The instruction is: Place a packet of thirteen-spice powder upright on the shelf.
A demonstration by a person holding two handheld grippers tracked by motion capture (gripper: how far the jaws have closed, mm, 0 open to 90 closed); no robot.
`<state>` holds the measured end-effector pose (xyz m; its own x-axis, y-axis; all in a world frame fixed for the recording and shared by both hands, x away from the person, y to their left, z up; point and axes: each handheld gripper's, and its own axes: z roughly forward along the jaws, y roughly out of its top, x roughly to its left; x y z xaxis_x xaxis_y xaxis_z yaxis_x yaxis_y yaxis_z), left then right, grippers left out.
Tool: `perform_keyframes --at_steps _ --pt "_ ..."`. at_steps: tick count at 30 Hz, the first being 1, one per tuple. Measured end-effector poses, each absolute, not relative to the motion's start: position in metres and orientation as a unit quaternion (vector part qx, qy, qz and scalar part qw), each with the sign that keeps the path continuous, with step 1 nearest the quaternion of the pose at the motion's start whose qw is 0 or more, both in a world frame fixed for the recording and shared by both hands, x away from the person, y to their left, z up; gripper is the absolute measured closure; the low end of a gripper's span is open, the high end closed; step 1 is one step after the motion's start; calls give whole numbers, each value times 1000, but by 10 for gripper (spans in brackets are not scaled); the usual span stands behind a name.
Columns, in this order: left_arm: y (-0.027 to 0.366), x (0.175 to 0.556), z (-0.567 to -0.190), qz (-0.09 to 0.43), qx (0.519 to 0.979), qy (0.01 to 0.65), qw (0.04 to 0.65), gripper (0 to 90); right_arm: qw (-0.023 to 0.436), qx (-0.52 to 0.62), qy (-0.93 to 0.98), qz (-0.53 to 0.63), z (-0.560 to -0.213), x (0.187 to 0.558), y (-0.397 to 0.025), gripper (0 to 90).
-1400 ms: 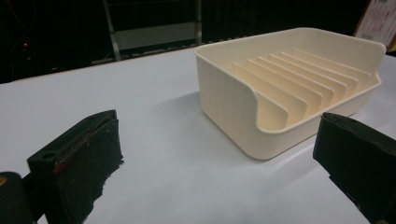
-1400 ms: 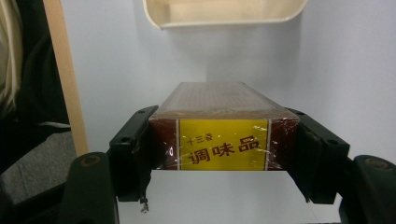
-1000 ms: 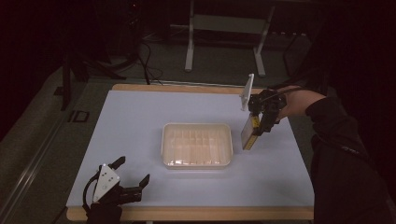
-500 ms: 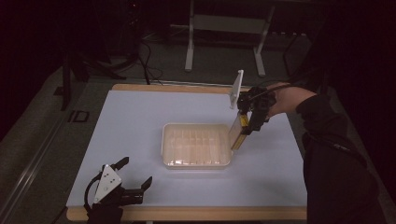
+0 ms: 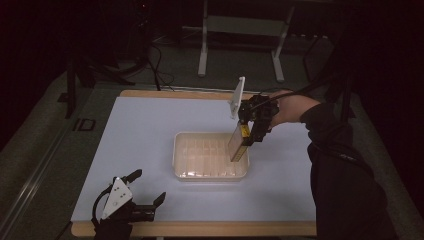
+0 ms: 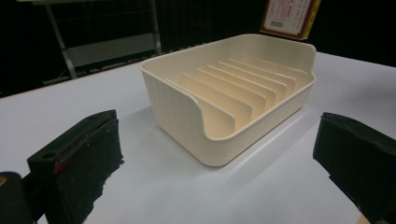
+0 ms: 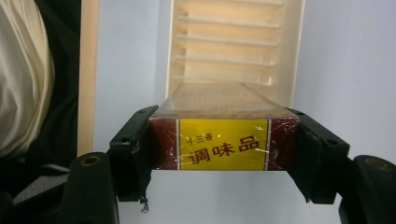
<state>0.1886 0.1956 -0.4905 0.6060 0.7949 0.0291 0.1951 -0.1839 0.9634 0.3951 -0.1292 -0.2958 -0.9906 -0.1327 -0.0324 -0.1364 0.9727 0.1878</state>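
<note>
Fingers (image 7: pixel 135 154) of the right gripper (image 7: pixel 224 140) clamped on both narrow sides of a flat seasoning box (image 7: pixel 223 140), held above the right end of a cream slotted tray (image 5: pixel 210 155) near the middle of the table (image 5: pixel 140 130). Box end facing the right gripper view: dark red with a yellow centre panel, printed in red Chinese characters 调味品, smaller characters 十三香 above, all under clear wrap. Seen from the high view hanging lower end down, tilted, just over the tray's right rim, lower end close to the dividers; touching or not, cannot tell. Tray ribbed inside with a row of thin upright partitions, one end wall scooped low, per the left gripper view. Box's lower end visible beyond the tray's far corner, red-bordered pale label, print too small to read. Left gripper (image 5: pixel 131 197) parked at the table's near left corner, fingers (image 6: pixel 74 163) spread wide apart, gripping nothing, pointed at the tray.
</note>
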Motion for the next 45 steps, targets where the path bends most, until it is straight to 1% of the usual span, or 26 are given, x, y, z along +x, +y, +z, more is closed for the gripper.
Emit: perform_keyframes --at_steps 9,14,18,27,32,45 --pt "196 189 -490 280 718 344 537 13 10 -80 990 117 -300 395 -116 319" --pt "196 188 -490 281 717 343 538 13 -2 -76 986 146 -302 398 -113 318" --pt "197 189 -490 280 715 344 540 13 -3 -73 984 163 -306 403 -114 319" --pt "198 188 -490 282 715 343 540 13 -15 -53 978 201 -332 419 -122 319" --pt "198 189 -490 283 715 343 539 13 -22 -41 975 217 -338 425 -126 319" --pt "197 188 -489 289 718 340 534 13 -26 -38 978 201 -356 428 -118 319"
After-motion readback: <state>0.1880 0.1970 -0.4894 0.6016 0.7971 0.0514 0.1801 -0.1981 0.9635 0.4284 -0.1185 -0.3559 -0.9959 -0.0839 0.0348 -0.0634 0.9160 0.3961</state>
